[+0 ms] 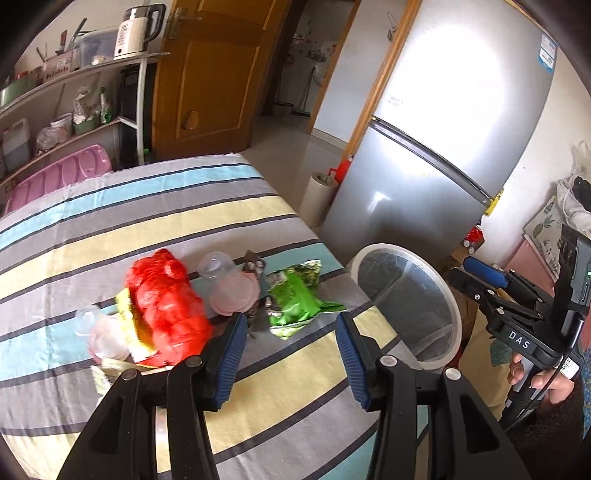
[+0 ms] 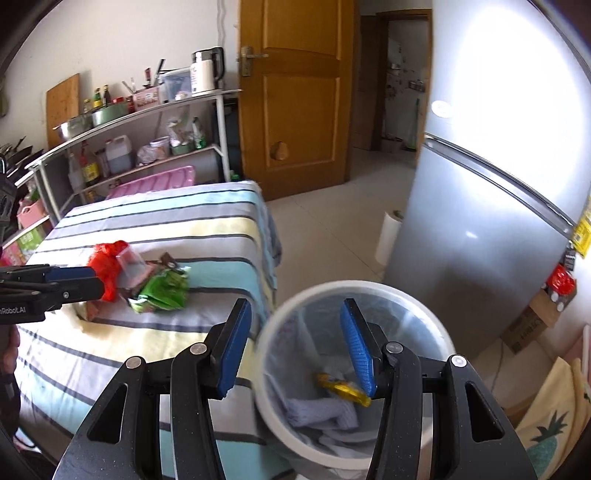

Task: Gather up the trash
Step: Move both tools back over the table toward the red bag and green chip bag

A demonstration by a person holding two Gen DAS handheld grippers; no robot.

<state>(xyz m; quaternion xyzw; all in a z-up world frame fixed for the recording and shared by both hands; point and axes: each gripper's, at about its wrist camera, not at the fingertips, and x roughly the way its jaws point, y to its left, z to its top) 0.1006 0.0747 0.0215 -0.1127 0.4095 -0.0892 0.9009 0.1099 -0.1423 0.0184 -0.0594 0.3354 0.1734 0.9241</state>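
On the striped table point(image 1: 184, 221), trash in a heap, red bag point(image 1: 168, 310), green wrapper point(image 1: 291, 299), clear cups point(image 1: 229, 284), left claw point(image 1: 291, 354) released just before them, right claw point(image 2: 295, 347) released over the bin point(image 2: 439, 332), yellow wrapper point(image 2: 343, 389) inside

I read "DAS" in white letters on the black body of the right gripper point(image 1: 480, 280), seen from my left wrist camera. From the right wrist camera, the left gripper point(image 2: 94, 277) carries white lettering cut off at the frame edge; I make out "nRobot.AI". The cardboard box point(image 2: 526, 332) by the fridge point(image 2: 480, 221) has dark print, but it is turned and I cannot read it. The labels on the fridge and on the kettle point(image 1: 136, 33) are too small to read.
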